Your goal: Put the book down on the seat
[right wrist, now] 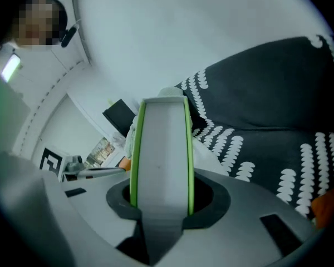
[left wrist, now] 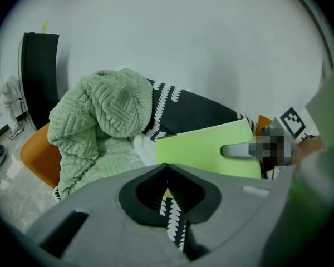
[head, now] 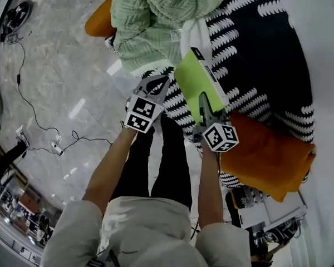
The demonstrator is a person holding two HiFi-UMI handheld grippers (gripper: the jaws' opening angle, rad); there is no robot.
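Right tool (head: 203,97) (right wrist: 161,196) is clamped on the book (head: 197,79) (right wrist: 161,149). In the right gripper view the jaws press on both lime-green covers, with the white page edge showing between them. The book sticks out ahead of that tool, tilted, over the seat's black cover with white markings (head: 267,65) (right wrist: 278,104). Can't tell whether the book's far end touches the cover. Left tool (head: 165,81) (left wrist: 167,167) is just left of the right tool, apart from the book, with nothing gripped. Its jaws are together at the tips, and only a thin slit behind them shows the patterned cover below. From the left gripper view the book (left wrist: 211,149) lies to the right of that tool, with the right tool's jaw on it. An orange cushion (head: 267,154) lies right of the right tool, on the seat. A folded white cloth (head: 196,35) lies just beyond the book's far end. Further out, ahead of the left tool, is a heaped pale-green knit blanket (head: 156,21) (left wrist: 100,121) on the seat. The grey marble floor (head: 61,65) is left of the left tool, with a thin black cable (head: 39,124) running across it.
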